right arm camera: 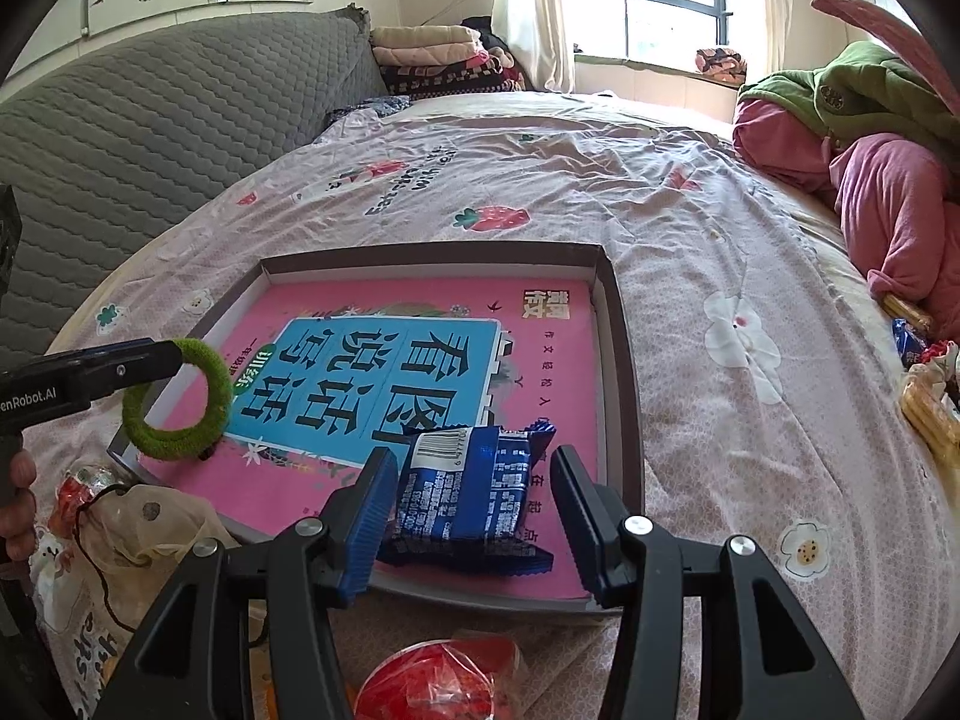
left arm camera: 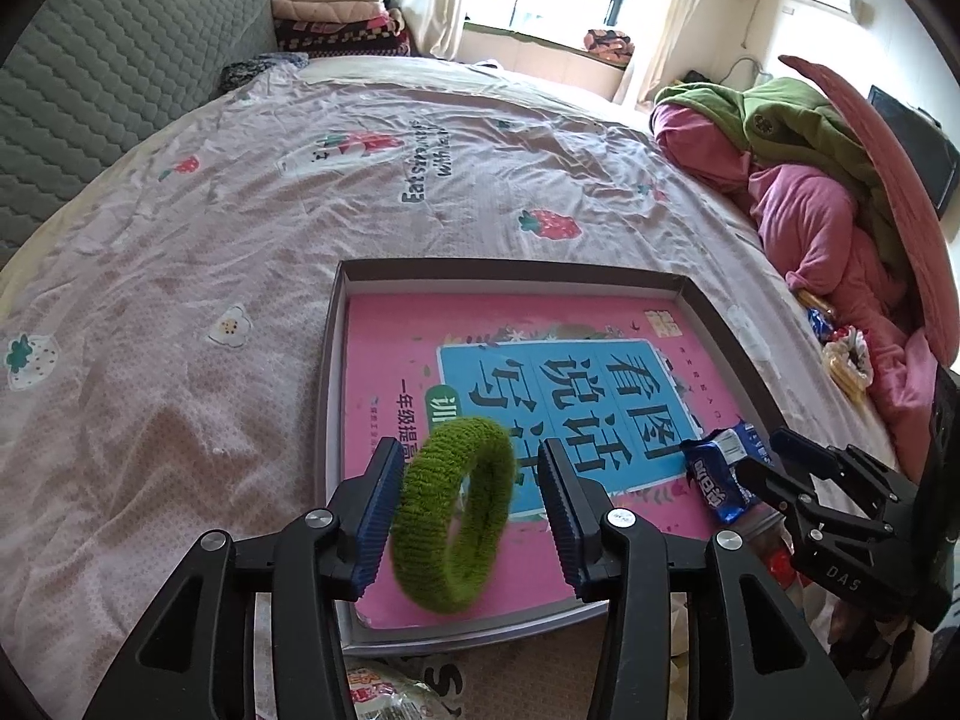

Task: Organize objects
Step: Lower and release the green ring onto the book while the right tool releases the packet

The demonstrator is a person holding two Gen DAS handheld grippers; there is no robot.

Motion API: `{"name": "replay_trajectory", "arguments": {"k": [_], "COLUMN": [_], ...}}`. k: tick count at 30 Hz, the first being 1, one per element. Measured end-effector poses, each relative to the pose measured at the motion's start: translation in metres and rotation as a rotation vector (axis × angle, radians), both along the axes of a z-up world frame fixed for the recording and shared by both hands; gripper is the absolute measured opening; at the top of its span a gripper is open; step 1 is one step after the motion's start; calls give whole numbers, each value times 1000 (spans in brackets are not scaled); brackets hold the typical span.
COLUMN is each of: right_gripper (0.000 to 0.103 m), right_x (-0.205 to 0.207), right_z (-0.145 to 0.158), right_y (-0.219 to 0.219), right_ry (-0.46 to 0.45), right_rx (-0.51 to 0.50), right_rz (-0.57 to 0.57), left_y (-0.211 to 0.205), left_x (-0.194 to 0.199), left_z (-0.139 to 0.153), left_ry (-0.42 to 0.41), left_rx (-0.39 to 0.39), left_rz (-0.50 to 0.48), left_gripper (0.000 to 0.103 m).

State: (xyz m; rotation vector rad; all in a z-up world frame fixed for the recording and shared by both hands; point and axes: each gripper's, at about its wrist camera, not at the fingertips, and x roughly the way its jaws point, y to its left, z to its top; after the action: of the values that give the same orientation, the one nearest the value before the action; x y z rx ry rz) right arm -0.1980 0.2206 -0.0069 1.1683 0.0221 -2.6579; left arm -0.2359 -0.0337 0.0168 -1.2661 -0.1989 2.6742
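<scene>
A fuzzy green knitted ring [left arm camera: 454,513] hangs between the spread jaws of the left gripper [left arm camera: 471,516], above the pink book [right arm camera: 420,360] with large Chinese characters lying in the shallow grey box [right arm camera: 624,360]. The right gripper [right arm camera: 474,510] pinches a crinkly blue barcoded snack packet [right arm camera: 468,492] over the book; a red wrapper [right arm camera: 432,684] lies nearby on the strawberry-print sheet [left arm camera: 180,300]

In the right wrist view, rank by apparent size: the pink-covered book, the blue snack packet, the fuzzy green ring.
1. Pink-covered book, lying in the shallow grey box: clearly largest.
2. Blue snack packet, though it sits close to the camera, which inflates it.
3. Fuzzy green ring; farther away, so its gap to the packet is unsure.
</scene>
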Motion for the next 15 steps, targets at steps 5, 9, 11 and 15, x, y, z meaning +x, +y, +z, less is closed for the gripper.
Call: {"name": "replay_trajectory", "arguments": {"k": [5, 9, 11, 15], "right_gripper": [53, 53, 53, 53], "right_x": [0, 2, 2, 5], "right_z": [0, 2, 4, 6], "right_y": [0, 0, 0, 1], "right_ry": [0, 9, 14, 25], "right_rx": [2, 1, 1, 1], "right_rz": [2, 1, 0, -1], "left_y": [0, -1, -1, -3], "left_x": [0, 1, 1, 2], "left_z": [1, 3, 4, 7], "left_ry": [1, 7, 10, 14], "left_rx": [-1, 0, 2, 13], "left_rz": [2, 2, 1, 4], "left_gripper": [48, 48, 48, 48]}}
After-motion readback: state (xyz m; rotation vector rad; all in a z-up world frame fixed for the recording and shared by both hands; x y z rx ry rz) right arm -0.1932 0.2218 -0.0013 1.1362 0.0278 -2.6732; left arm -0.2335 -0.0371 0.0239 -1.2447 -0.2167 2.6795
